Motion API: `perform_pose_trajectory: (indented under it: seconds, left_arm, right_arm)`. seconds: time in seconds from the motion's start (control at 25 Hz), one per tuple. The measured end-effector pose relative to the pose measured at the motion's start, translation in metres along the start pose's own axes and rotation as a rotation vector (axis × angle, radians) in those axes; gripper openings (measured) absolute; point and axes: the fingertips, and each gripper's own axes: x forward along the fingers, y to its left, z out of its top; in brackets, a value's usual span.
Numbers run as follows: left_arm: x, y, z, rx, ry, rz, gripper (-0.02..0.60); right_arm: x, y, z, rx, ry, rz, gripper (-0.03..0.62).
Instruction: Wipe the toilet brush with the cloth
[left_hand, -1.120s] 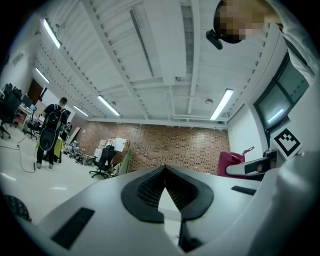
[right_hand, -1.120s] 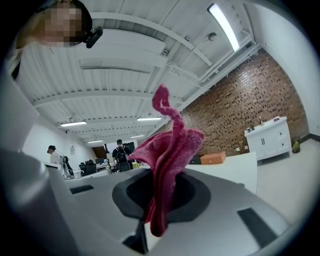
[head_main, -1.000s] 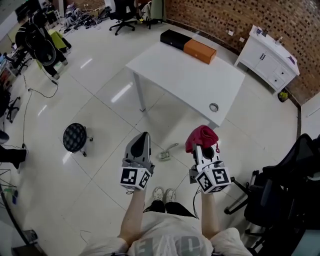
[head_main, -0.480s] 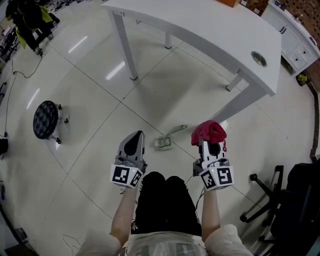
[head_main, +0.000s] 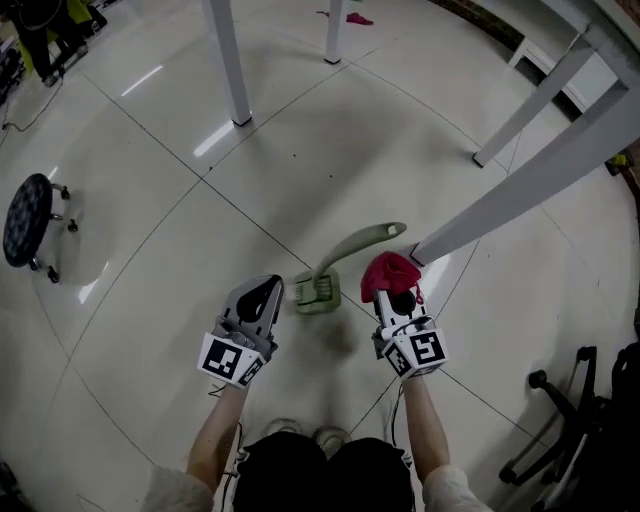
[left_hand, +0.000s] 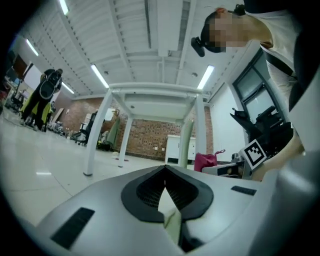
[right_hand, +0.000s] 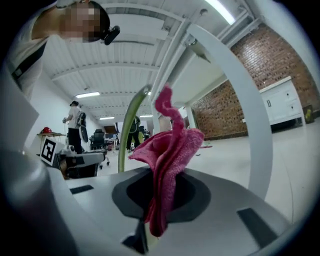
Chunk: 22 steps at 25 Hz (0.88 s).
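A pale green toilet brush (head_main: 322, 290) lies on the tiled floor, its curved handle (head_main: 365, 240) reaching toward the table leg. My left gripper (head_main: 264, 291) hovers just left of the brush head, shut and empty. To the right of the head, my right gripper (head_main: 392, 290) is shut on a red cloth (head_main: 388, 272) that bunches up out of its jaws. The left gripper view shows the left gripper (left_hand: 165, 174) with jaws together, the green handle (left_hand: 186, 142) and the cloth (left_hand: 205, 162) beyond. In the right gripper view the cloth (right_hand: 167, 157) hangs from the right gripper (right_hand: 159, 192), the handle (right_hand: 128, 131) behind it.
White table legs (head_main: 228, 60) (head_main: 530, 180) rise close ahead and to the right, the tabletop overhead. A black stool (head_main: 30, 215) stands far left and an office chair base (head_main: 570, 405) at the right. The person's shoes (head_main: 300, 433) are just behind the grippers.
Both grippers have dropped from chest height to just above the floor, the cloth still in the right one. The view sank below the tabletop and the brush now lies close between them.
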Motion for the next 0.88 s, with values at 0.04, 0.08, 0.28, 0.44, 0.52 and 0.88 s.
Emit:
perform_pose_trajectory:
  seconds: [0.04,0.08,0.28,0.44,0.52,0.88]
  left_arm:
    - [-0.001,-0.003,-0.022,-0.021,0.010,-0.001,0.003]
    - [-0.001,-0.007,-0.043,-0.048,0.018,0.002,0.003]
    - [-0.002,-0.033,-0.110,-0.160,0.049,-0.009,0.003]
    - [0.008,-0.047,-0.139,-0.147,0.114,-0.061,0.003]
    - [0.009,-0.049,-0.145,-0.126,0.136,-0.069,0.003]
    - [0.012,-0.046,-0.151,-0.098,0.136,-0.033,0.003]
  right_arm:
    - [0.008,-0.001,-0.026,-0.019,0.028,0.023,0.032]
    - [0.015,-0.002,-0.051,-0.036,0.056,0.046,0.032]
    - [0.049,-0.009,-0.136,-0.036,0.177,0.153,0.031]
    - [0.064,-0.005,-0.154,-0.018,0.208,0.217,0.032]
    - [0.064,0.000,-0.158,-0.006,0.218,0.248,0.032]
    - [0.008,0.023,-0.162,0.045,0.216,0.235,0.032]
